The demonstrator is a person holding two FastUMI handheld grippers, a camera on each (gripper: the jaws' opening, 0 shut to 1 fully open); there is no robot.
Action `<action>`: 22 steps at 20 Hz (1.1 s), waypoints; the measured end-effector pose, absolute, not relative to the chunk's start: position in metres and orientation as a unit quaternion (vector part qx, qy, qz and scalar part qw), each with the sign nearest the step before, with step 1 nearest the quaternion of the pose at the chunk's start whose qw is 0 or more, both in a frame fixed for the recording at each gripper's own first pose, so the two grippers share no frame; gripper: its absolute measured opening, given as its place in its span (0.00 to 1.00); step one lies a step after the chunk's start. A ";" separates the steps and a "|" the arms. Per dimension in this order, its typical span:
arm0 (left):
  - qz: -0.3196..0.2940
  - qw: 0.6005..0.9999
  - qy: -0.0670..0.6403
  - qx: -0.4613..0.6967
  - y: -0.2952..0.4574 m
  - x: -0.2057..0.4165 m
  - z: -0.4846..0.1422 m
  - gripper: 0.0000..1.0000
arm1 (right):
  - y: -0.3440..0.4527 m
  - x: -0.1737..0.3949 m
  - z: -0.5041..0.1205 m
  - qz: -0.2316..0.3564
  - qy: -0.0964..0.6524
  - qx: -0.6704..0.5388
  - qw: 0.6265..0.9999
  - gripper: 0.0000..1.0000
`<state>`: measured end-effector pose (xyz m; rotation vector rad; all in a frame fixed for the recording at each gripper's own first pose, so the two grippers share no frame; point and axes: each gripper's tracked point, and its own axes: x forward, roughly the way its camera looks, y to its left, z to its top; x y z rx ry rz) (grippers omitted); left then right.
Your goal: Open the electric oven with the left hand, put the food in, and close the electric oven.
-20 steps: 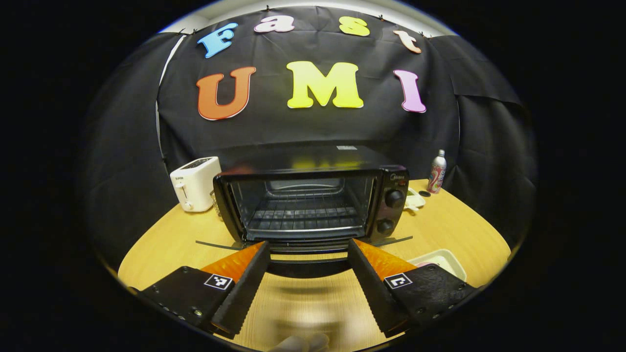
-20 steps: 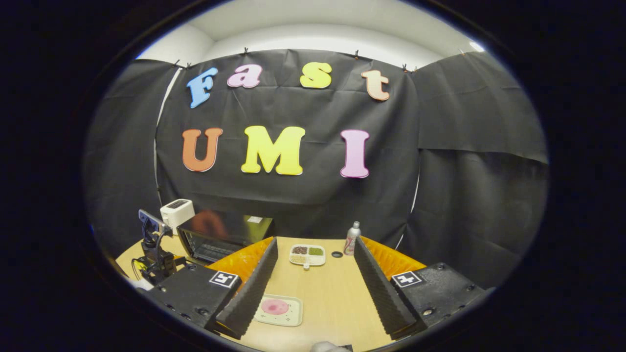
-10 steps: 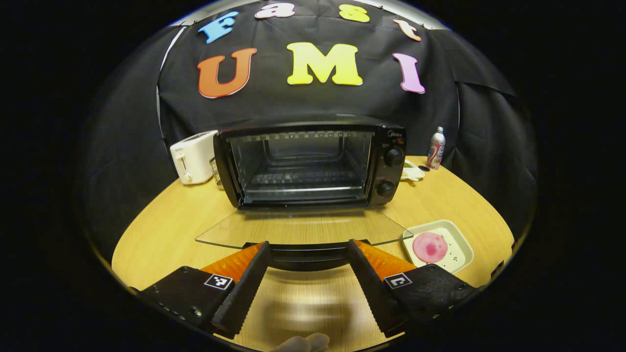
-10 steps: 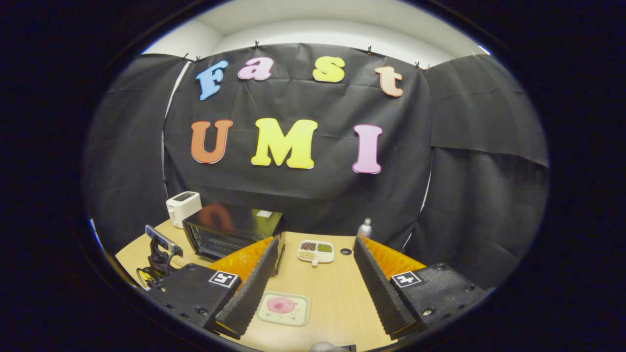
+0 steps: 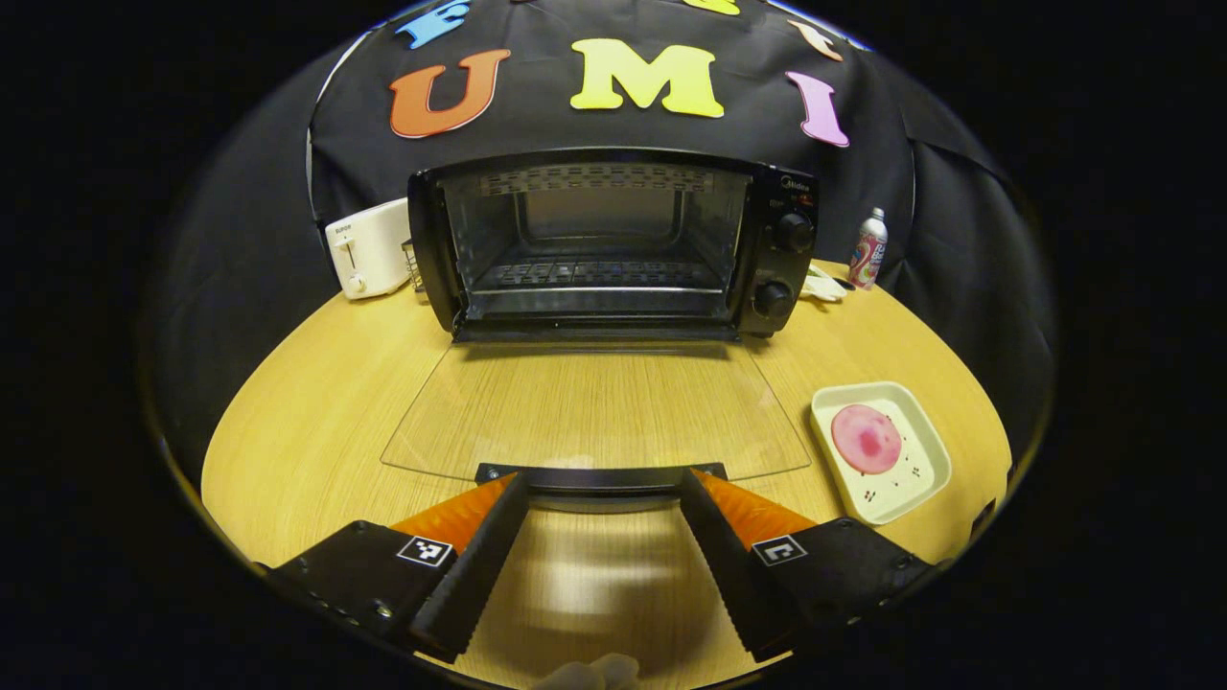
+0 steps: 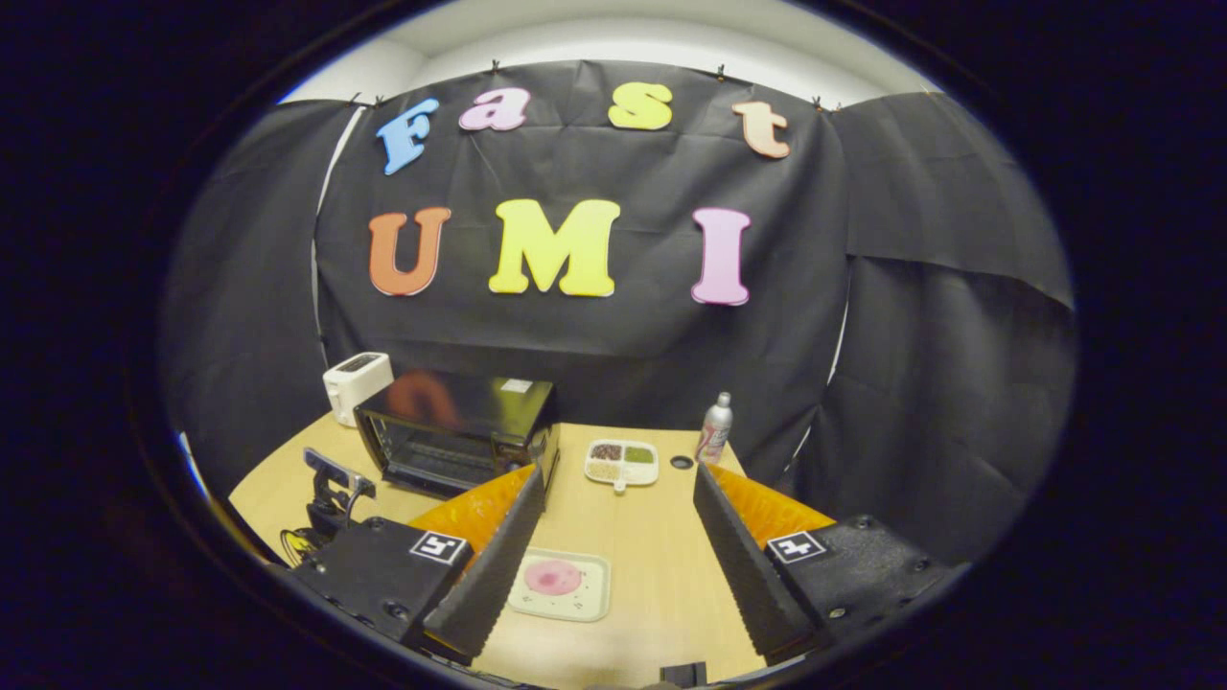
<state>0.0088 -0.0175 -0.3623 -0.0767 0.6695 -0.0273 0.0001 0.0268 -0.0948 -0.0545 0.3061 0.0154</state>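
Count: 1 oven [image 5: 613,244], 1 toaster [image 5: 369,247], 1 spray can [image 5: 869,249], 1 tray [image 5: 915,489] w/ 1 pink food pc [image 5: 866,438], 1 divided dish [image 6: 622,463] w/ 3 fillings, 2 oven knobs, 1 table [image 5: 316,402].

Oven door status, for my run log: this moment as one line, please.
oven: door down flat | left gripper: open at door handle | right gripper: open, above food tray | food: not loaded
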 end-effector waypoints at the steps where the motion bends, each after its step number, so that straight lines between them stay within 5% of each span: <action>1: -0.012 0.944 0.326 -0.039 -0.014 0.009 -0.359 1.00 | 0.027 -0.001 -0.100 0.006 0.158 -0.027 0.987 0.96; 10: -0.005 0.965 0.256 -0.052 0.015 0.002 -0.292 0.96 | 0.018 0.016 -0.210 0.008 0.268 -0.017 0.963 0.94; 13: -0.004 0.974 0.222 -0.048 0.021 -0.005 -0.251 0.96 | 0.016 0.026 -0.261 0.013 0.325 0.006 0.946 0.79; 14: -0.006 0.977 0.211 -0.045 0.023 -0.008 -0.237 0.96 | 0.017 0.028 -0.275 0.020 0.341 0.009 0.940 0.83; 19: 0.018 0.985 0.161 -0.056 0.035 -0.027 -0.166 0.96 | 0.021 0.047 -0.338 0.044 0.405 0.024 0.913 0.60; 22: 0.035 0.989 0.133 -0.052 0.040 -0.037 -0.131 0.96 | 0.025 0.062 -0.373 0.060 0.444 0.033 0.893 0.55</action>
